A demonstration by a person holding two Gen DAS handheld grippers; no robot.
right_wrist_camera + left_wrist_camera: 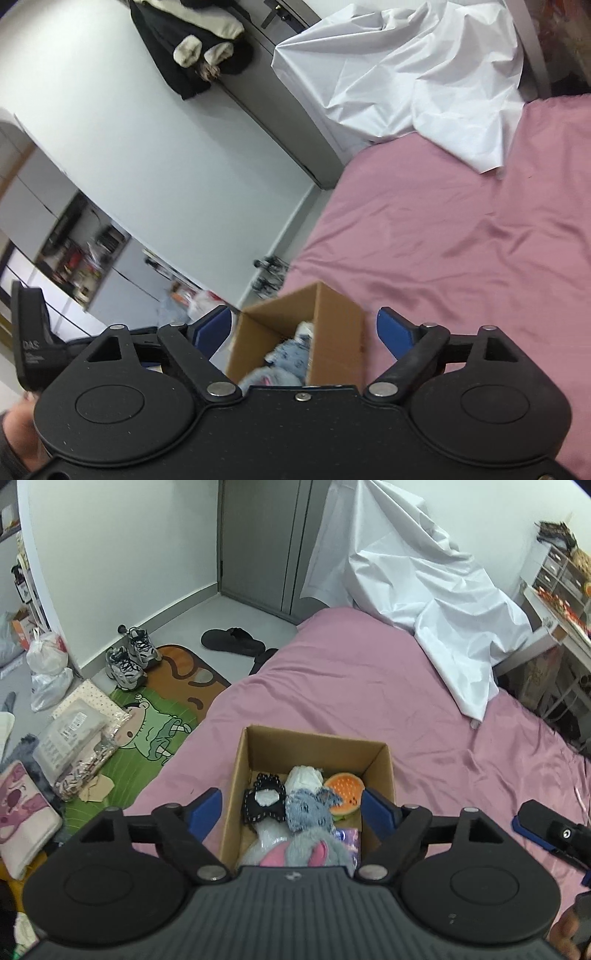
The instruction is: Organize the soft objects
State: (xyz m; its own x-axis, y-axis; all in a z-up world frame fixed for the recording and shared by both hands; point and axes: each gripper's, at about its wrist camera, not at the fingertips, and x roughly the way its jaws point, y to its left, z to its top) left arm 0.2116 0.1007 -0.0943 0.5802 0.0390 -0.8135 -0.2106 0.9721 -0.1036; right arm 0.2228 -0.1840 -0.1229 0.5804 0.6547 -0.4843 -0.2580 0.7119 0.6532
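Note:
A cardboard box point(317, 744) stands on the pink bed point(369, 686). It holds soft toys: a black-and-white plush point(264, 803), a grey-blue plush point(308, 812), a white one point(304, 777), an orange burger plush point(345, 788) and a grey-and-pink plush point(314, 851). My left gripper point(293, 808) hovers open over the box, empty. My right gripper point(304, 328) is open and empty, above the box point(332, 321) from its right side, tilted. It shows at the right edge of the left wrist view point(546, 829).
A white sheet point(417, 576) lies crumpled at the bed's far end. On the floor to the left are a cartoon mat point(162, 716), sneakers point(129, 659), black slippers point(232, 640), bags and packages point(74, 731). Shelves point(557, 602) stand at the right.

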